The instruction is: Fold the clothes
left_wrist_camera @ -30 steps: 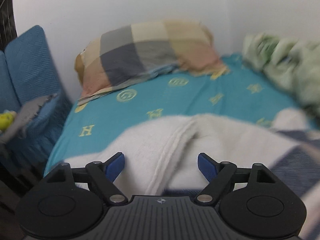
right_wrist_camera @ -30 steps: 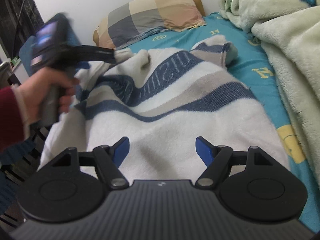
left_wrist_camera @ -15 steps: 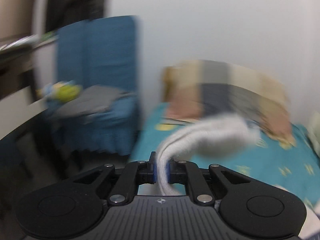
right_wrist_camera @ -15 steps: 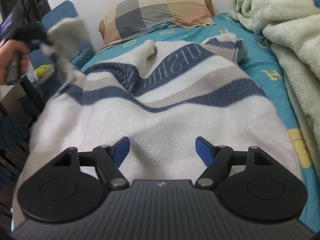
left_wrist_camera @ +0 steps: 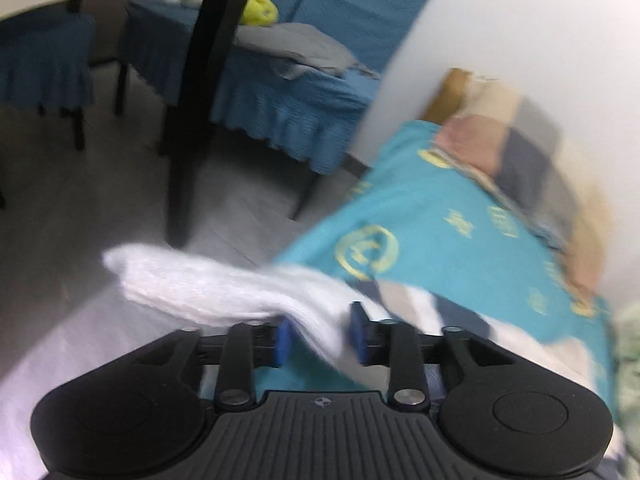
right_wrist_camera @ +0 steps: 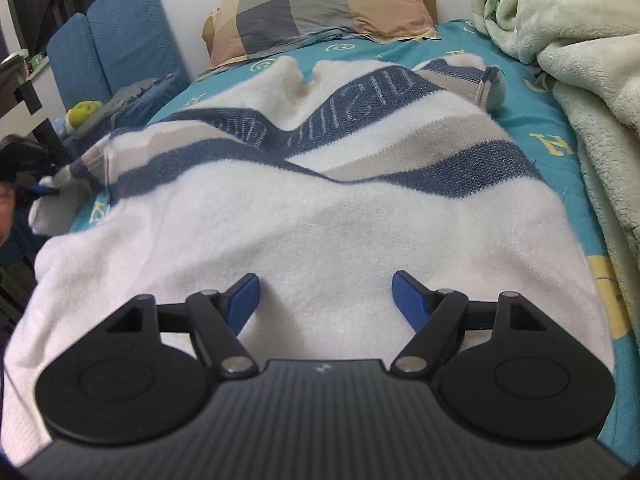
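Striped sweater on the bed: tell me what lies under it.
The striped sweater lies on the teal bedsheet, which shows around its edges. Anything else beneath it is covered. The left gripper holds its white sleeve.

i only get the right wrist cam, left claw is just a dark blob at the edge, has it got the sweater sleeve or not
observer: The white sleeve runs between the left claw's blue pads. They sit partly apart, so I cannot tell if it is pinched.
operator: where is the cuff
observer: The cuff sticks out past the claw over the grey floor, off the edge of the teal bed sheet.
operator: anything in front of it
observer: A black table leg stands on the floor beyond the cuff.
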Demonstrator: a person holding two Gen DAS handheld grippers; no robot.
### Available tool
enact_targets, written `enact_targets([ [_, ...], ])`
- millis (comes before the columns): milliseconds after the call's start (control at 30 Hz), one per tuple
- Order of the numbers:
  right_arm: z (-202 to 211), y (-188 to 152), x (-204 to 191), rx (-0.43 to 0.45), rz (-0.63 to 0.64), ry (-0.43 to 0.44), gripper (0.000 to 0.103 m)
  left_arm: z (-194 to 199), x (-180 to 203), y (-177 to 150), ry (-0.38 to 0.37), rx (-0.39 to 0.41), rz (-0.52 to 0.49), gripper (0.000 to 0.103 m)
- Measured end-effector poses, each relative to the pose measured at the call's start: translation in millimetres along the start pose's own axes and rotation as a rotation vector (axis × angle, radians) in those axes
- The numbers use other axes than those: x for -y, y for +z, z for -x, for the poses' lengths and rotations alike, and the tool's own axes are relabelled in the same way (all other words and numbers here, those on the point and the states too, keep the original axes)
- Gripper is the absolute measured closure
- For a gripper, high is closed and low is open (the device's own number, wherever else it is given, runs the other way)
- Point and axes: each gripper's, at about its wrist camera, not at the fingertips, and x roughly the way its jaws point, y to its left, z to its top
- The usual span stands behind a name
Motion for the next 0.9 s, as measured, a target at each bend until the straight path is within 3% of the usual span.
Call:
enact_targets([
  [67, 3, 1, 1, 0.002, 0.002, 0.007, 0.028, 30, -5, -27, -0.05, -0.016, -0.019, 0.044],
  [133, 8, 1, 1, 0.005, 0.011, 0.008, 0.028, 59, -10, -53, -0.101, -0.033, -0.038, 0.036],
  [333, 61, 4, 5, 0.065, 0.036, -0.009, 0.028, 147, -24, -133, -0.246, -0.08, -0.095, 0.025],
  [433, 97, 0, 15, 0.079, 0.011, -0.024, 0.028, 173, -24, -172, -0.266, -0.093, -0.125, 0.023],
  [567, 137, -7, 33, 0.079, -0.036, -0.076, 0.026, 180, -28, -202, -0.239, -0.114, -0.177, 0.022],
  [733, 155, -31, 54, -0.063, -0.174, -0.066, 0.026, 165, -40, -218, -0.159, -0.182, -0.22, 0.022],
  [900, 149, -57, 64, -0.178, -0.253, -0.108, 0.025, 155, -39, -222, -0.189, -0.221, -0.258, 0.022],
])
